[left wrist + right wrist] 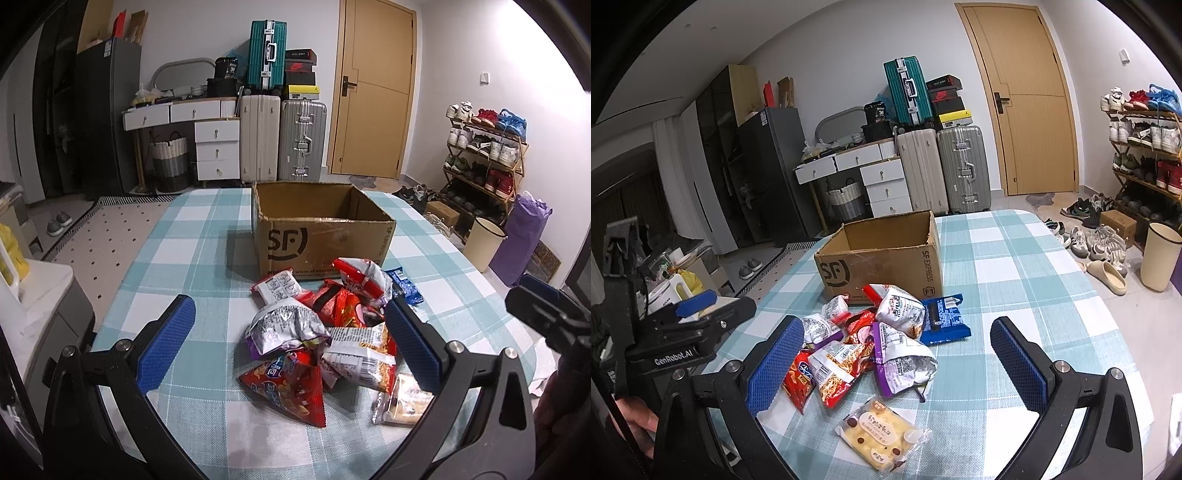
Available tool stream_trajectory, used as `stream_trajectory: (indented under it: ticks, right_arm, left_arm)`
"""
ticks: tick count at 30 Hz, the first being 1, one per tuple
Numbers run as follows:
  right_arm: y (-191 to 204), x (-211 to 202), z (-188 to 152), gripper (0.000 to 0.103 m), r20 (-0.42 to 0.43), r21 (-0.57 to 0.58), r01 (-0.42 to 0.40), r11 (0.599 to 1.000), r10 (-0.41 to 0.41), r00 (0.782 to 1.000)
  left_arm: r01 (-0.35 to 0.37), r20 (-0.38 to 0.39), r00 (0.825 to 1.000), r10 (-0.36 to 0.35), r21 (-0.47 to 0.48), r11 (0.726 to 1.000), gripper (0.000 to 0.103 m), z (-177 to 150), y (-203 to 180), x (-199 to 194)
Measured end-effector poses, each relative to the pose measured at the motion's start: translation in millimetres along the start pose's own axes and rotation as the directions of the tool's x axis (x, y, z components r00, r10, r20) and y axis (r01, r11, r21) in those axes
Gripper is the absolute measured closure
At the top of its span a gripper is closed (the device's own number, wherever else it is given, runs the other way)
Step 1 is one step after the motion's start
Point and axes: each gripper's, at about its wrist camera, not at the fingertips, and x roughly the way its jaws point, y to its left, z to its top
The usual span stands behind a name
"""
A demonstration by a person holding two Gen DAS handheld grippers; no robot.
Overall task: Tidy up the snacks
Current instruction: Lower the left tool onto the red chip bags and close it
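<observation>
Snacks: a loose heap of crinkled foil and plastic snack packets lies on the worktop, just in front of the box; most overlap and touch one another.
Worktop: a table under a light blue and white checked cloth.
Box: an open brown cardboard carton printed "SF" stands upright behind the heap, flaps cut away; as far as its inside shows, nothing lies in it. The nearest packets touch or nearly touch its front wall.
Red triangular packet: a red foil bag sits at the near edge of the heap in the left wrist view.
Purple and silver bag: a puffy silver bag with purple edging lies near the middle of the heap in the right wrist view.
Blue packet: a flat dark blue wrapper lies at the heap's right side, close to the carton's corner.
Cake packet: a clear wrapper with a pale yellow cake lies slightly apart, nearest the cameras.
Left gripper: the left gripper, with blue ribbed pads, is spread wide above the heap and holds nothing.
Right gripper: the right gripper is likewise spread wide, empty, poised over the packets.
</observation>
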Motion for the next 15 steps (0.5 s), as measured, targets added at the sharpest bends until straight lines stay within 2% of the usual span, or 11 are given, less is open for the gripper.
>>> stream_trajectory:
  ticks: [7,15]
  right_arm:
    - [-1.0,2.5,-2.0,0.000,-0.009,0.001,-0.003,1.000,0.003,1.000]
    - [-6.1,9.8,-7.2,0.000,-0.021,0.012,-0.002,1.000,0.002,1.000]
  left_arm:
    - [0.065,-0.018,0.998,-0.065,-0.009,0.998,0.001,-12.1,10.1,13.0]
    - [0.089,-0.068,0.994,-0.091,-0.032,0.995,0.001,-29.4,23.5,36.5]
